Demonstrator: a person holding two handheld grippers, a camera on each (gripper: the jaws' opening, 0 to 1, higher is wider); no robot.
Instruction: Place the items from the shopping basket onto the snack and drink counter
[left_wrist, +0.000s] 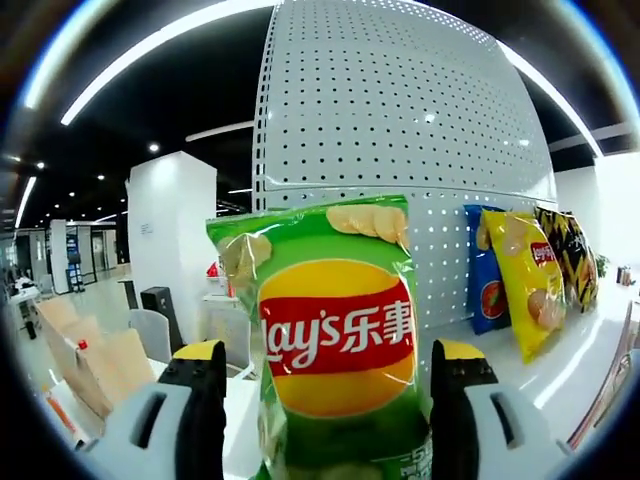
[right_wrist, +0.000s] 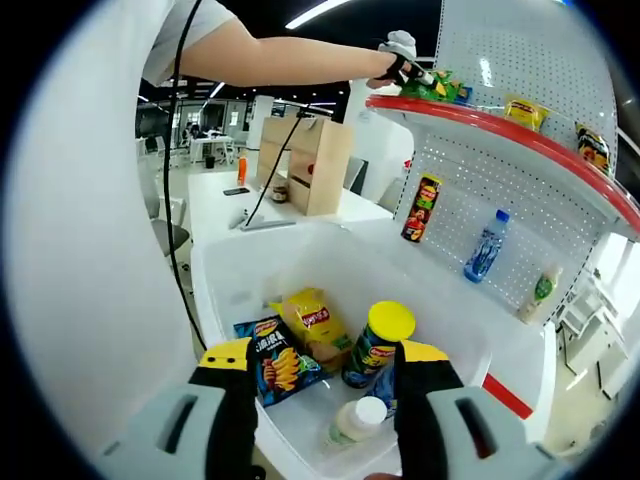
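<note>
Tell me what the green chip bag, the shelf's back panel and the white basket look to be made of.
Green chip bag: glossy plastic film, judging by its sheen and crinkled edges. Back panel: probably white-painted sheet metal, shown by its even grid of punched holes. White basket: seemingly smooth moulded plastic, with rounded walls and a soft shine.

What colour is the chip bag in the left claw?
Green chip bag with a red and yellow logo, clearest in the left gripper view.
</note>
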